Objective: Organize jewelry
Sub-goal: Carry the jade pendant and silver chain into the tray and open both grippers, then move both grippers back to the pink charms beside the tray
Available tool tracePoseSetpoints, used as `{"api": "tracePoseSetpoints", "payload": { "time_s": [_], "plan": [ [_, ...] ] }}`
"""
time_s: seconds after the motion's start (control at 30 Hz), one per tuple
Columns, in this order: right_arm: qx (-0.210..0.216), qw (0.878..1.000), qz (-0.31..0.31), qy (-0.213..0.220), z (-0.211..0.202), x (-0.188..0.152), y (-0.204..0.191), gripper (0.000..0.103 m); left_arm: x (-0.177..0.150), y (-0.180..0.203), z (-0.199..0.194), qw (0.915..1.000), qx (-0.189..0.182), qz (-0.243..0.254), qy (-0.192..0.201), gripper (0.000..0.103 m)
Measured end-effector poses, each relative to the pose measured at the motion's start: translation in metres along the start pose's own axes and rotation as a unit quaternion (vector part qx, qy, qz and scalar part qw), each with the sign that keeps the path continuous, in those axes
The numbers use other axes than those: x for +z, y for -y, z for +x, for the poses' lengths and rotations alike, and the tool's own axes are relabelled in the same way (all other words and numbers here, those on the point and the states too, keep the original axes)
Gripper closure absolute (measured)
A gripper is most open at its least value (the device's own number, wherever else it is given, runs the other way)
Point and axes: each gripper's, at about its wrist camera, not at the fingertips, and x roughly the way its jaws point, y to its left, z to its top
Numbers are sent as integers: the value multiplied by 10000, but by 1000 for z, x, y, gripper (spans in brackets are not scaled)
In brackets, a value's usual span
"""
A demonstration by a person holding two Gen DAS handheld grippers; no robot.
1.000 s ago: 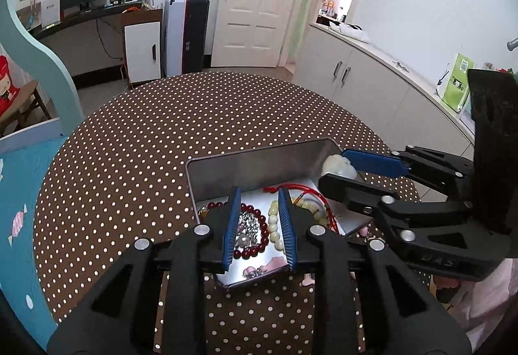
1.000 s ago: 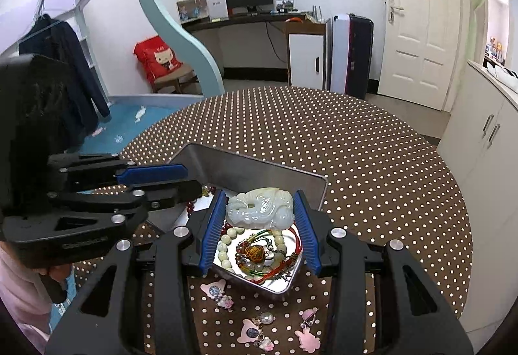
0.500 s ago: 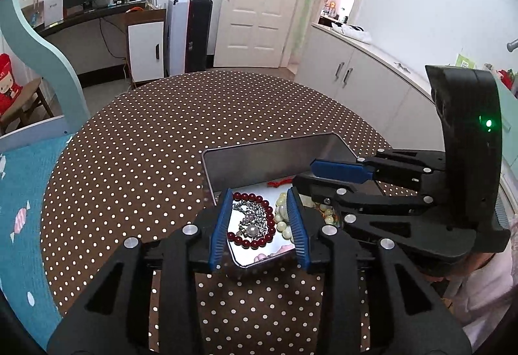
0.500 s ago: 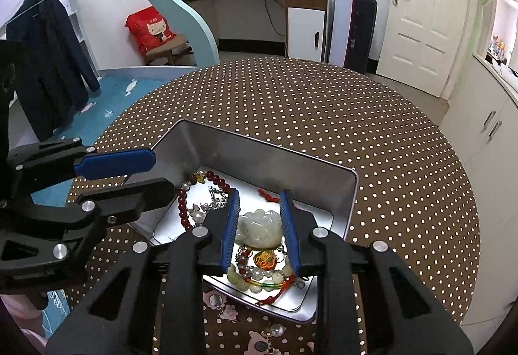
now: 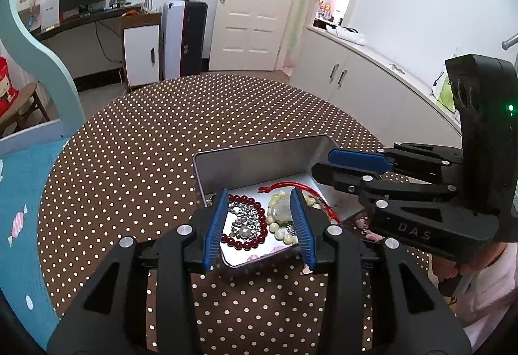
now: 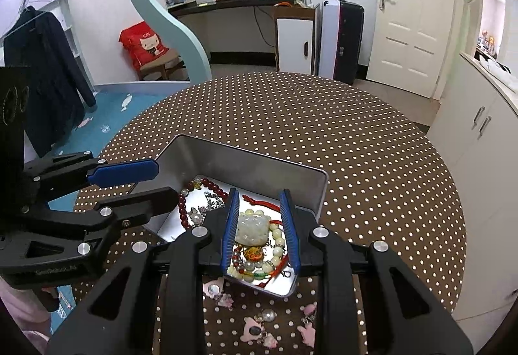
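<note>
A silver metal tin point(image 6: 259, 167) point(image 5: 259, 160) stands on the dotted table and holds jewelry. A pale jade carving point(image 6: 252, 227) lies in it on cream beads and a red cord bracelet point(image 6: 272, 267). A dark red bead bracelet point(image 5: 246, 238) and a silver chain lie on the tin's other side. My right gripper point(image 6: 260, 228) is open, its fingers on either side of the jade carving without gripping it. My left gripper point(image 5: 259, 225) is open and empty, above the tin's near edge. Each gripper shows in the other's view.
Several pink charms and pearl earrings point(image 6: 259, 322) lie on the brown dotted tablecloth point(image 6: 356, 144) in front of the tin. White cabinets point(image 6: 479, 134) stand to the right of the round table. A person's sleeve shows at the lower edge.
My right gripper carried the jade carving down into the tin, then opened and let it go. My left gripper has opened wider over the tin.
</note>
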Motion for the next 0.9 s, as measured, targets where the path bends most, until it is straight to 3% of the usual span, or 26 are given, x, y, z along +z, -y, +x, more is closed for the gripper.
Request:
{"api": "tracePoseSetpoints", "payload": {
  "time_s": [0.1, 0.17, 0.33, 0.57, 0.83, 0.9],
  "plan": [
    [37, 9997, 181, 180, -13, -5, 7, 51, -5, 9, -10, 9998, -102, 77, 154, 54],
    [6, 9994, 237, 265, -22, -8, 11, 46, -7, 14, -17, 9995, -204, 142, 209, 53],
    [-362, 9980, 331, 397, -40, -26, 23, 20, -24, 41, -27, 9981, -375, 454, 170, 43],
    [-660, 9958, 578, 273, -51, -58, 41, 10, -51, 64, -10, 9969, -523, 520, -257, 38],
    [-789, 9944, 689, 123, -52, -85, 53, 9, -62, 65, 35, 9968, -165, 428, -651, 38],
    [-732, 9947, 715, 102, -51, -90, 55, 9, -64, 64, 45, 9963, -51, 411, -758, 46]
  ]
}}
